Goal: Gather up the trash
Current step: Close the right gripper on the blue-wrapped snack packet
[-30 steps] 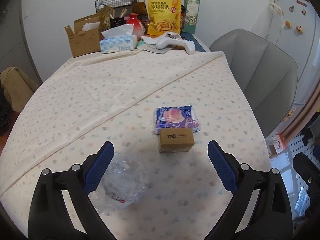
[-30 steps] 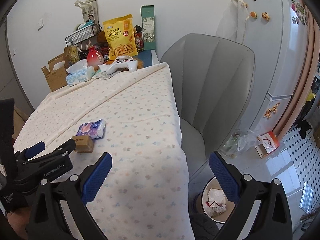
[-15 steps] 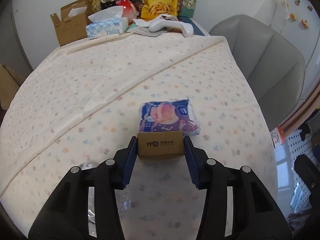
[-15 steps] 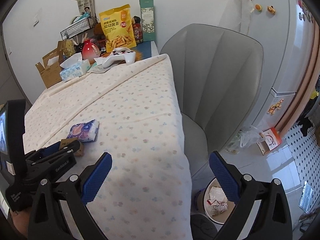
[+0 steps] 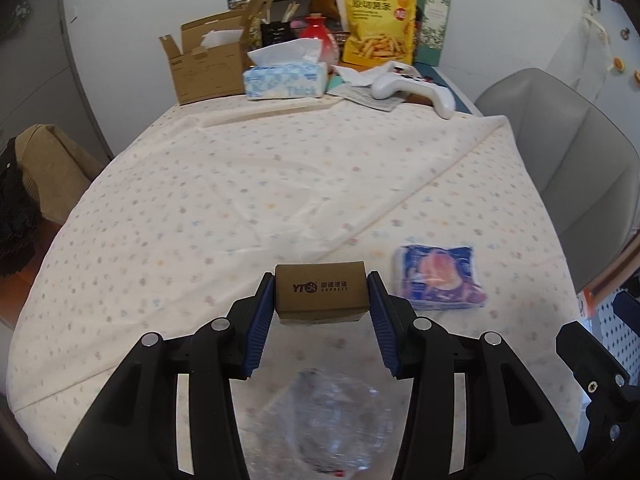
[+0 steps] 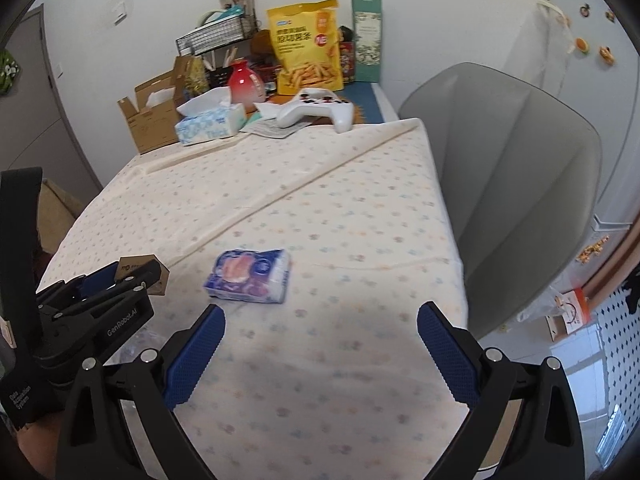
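My left gripper (image 5: 321,294) is shut on a small brown cardboard box (image 5: 321,295) printed "YTO Express" and holds it above the table. It shows at the left of the right wrist view (image 6: 140,272). A blue and pink tissue pack (image 5: 438,278) lies on the cloth to the right of the box, also in the right wrist view (image 6: 250,276). A crumpled clear plastic bag (image 5: 332,424) lies under the left gripper. My right gripper (image 6: 320,344) is open and empty over the table's near right part.
At the far end stand an open carton (image 5: 204,66), a tissue box (image 5: 284,78), a white game controller (image 5: 412,86), a red vase (image 6: 244,84) and a yellow snack bag (image 5: 380,30). A grey chair (image 6: 516,184) stands right of the table.
My left gripper closed on the brown box and lifted it up and to the left, away from the tissue pack. My right gripper swung left over the table; the floor bin left its view.
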{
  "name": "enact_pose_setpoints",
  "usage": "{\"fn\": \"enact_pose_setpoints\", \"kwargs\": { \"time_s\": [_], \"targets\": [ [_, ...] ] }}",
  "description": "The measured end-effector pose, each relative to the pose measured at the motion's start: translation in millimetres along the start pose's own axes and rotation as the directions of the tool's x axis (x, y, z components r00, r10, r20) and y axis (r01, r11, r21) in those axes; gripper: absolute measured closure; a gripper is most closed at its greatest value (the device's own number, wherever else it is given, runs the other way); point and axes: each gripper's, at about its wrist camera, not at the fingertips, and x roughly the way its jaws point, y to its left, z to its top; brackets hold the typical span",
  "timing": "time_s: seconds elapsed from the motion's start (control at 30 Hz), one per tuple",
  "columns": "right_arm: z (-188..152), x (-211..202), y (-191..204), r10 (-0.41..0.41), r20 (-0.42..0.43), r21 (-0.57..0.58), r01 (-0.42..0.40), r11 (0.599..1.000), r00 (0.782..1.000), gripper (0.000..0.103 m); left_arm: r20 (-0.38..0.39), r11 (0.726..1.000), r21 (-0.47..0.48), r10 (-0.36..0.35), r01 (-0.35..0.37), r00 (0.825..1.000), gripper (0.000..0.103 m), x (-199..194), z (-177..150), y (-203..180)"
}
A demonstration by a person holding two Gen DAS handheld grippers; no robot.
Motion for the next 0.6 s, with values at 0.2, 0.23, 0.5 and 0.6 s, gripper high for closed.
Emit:
{"fn": "enact_pose_setpoints", "kwargs": {
  "time_s": [0.2,0.23,0.5,0.6],
  "targets": [
    [6.8,18.1,20.4,0.043,-0.031,-0.015,-0.044,0.999,0.999,0.016,-0.009,0.999,-0.029,0.022,-0.023,1.000,0.056,7.3,5.4,23.7],
    [8.1,23.7,23.3,0.055,-0.043,-0.016,-0.055,0.998,0.998,0.019,-0.008,0.999,-0.033,0.025,-0.025,1.000,0.056,8.5,6.6,26.3],
    [16.3,60.6,36.0,0.091,-0.104,-0.015,-0.093,0.996,0.990,0.029,-0.021,0.998,-0.051,0.026,-0.027,0.999,0.056,24.3,16.3,35.2],
    [17.6,76.7,37.6,0.093,-0.137,-0.009,-0.095,0.995,0.986,0.032,-0.042,0.998,-0.050,0.026,-0.028,0.999,0.056,35.0,17.6,35.9]
  ]
}}
